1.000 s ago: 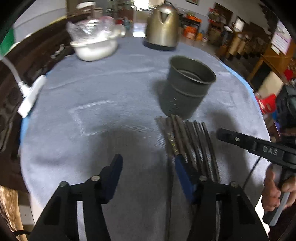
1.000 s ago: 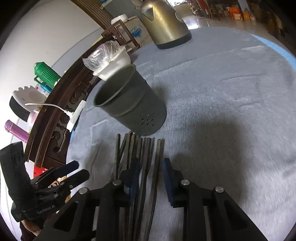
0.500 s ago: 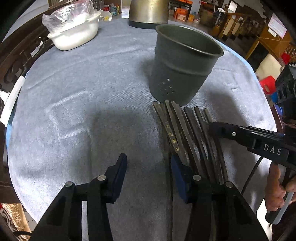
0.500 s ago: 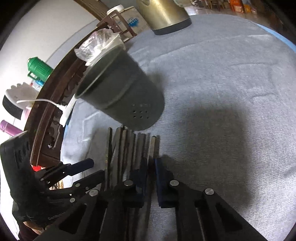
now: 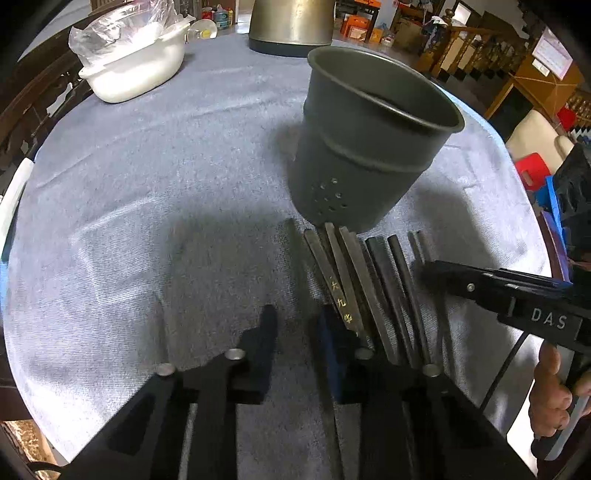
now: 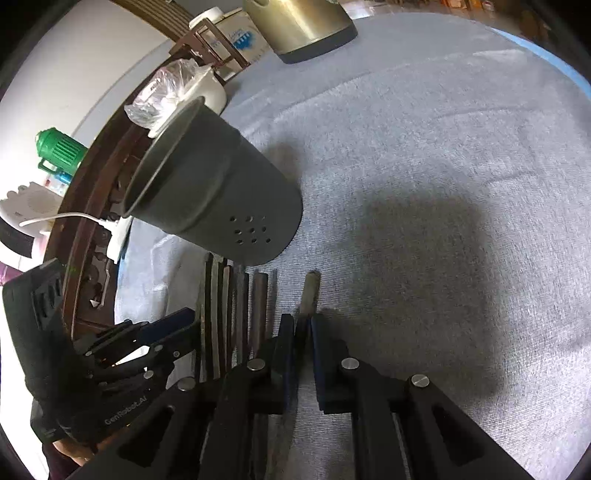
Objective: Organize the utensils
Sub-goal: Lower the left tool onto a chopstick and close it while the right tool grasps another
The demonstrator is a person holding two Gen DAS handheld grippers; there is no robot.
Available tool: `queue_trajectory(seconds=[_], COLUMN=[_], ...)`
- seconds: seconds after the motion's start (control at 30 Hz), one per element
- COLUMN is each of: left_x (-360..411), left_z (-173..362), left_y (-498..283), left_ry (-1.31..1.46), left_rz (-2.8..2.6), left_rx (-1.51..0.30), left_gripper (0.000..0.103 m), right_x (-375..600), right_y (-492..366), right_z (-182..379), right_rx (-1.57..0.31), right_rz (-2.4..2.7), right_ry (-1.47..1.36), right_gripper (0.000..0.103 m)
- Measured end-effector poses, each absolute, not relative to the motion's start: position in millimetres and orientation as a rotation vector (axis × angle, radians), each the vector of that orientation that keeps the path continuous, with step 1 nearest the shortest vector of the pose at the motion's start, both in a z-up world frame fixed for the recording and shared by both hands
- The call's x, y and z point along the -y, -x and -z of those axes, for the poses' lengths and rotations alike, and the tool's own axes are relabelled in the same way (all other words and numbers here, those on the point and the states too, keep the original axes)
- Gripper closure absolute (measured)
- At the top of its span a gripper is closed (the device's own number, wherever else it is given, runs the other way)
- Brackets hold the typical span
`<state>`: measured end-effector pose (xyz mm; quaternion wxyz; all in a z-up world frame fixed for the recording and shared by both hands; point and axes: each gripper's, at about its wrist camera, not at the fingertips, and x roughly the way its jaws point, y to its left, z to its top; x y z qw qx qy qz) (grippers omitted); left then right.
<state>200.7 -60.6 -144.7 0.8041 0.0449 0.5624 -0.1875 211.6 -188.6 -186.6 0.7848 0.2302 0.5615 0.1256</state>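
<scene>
Both our hand-held grippers had come lower over the chopsticks (image 5: 373, 291) lying at six o'clock of the grey holder (image 5: 365, 147): left hand-held gripper (image 5: 295, 332) closing on one chopstick, right hand-held gripper (image 6: 301, 332) pinching the outermost chopstick (image 6: 308, 295).

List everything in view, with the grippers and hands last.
chopsticks: about eight, dark, side by side on the cloth before the holder
holder: one, grey, upright, holes near its base, middle
cloth: one, blue-grey, spread under everything
bowl: one, white, far left, plastic bag on top
kettle: one, metallic, far edge
flask: one, green, beyond the cloth
left gripper: black, blue pads, jaws closing, leftmost chopstick seemingly between them
right gripper: black, blue pads, jaws opening slightly, one chopstick between them
hand: one, holding the right gripper
</scene>
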Motion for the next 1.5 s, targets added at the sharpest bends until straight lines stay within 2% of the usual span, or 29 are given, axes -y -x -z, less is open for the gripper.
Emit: queue_trajectory(seconds=[0.3,0.43,0.53,0.8,1.13,1.23,1.4,1.5], left_x=[33.3,16.4,4.6,-15.0,1.2,8.5,19.3,18.5], left_z=[138.9,138.4,136.9,142.7,141.0,144.1,153.8,156.6], left_y=[-204.5,-204.4,-207.4,-219.4,-225.9,-235.7,-247.6,-255.7], left_ry=[-0.011,0.030,0.070,0.156,0.124,0.105,0.076,0.081], left_rz=[0.426,0.436,0.435,0.393,0.338,0.324,0.336,0.357], left_rx=[-1.233,-1.245,-1.253,-1.264,-1.274,-1.284,-1.293,-1.301], left_gripper=[0.086,0.084,0.076,0.073,0.073,0.077,0.089,0.090], right_x=[169.6,167.4,169.7,188.8,180.9,182.1,181.2,175.6], right_y=[-213.1,-210.8,-206.4,-198.6,-206.5,-212.2,-220.4,-226.4], right_z=[181.6,182.2,180.7,183.7,180.5,180.2,178.7,177.1], right_rx=[-1.200,-1.183,-1.176,-1.164,-1.206,-1.247,-1.288,-1.294], right_rz=[-0.223,-0.216,-0.197,-0.174,-0.166,-0.169,-0.151,-0.132], right_ry=[-0.402,-0.402,-0.381,-0.422,-0.356,-0.354,-0.349,-0.322], right_gripper=[0.091,0.092,0.092,0.092,0.091,0.091,0.091,0.091])
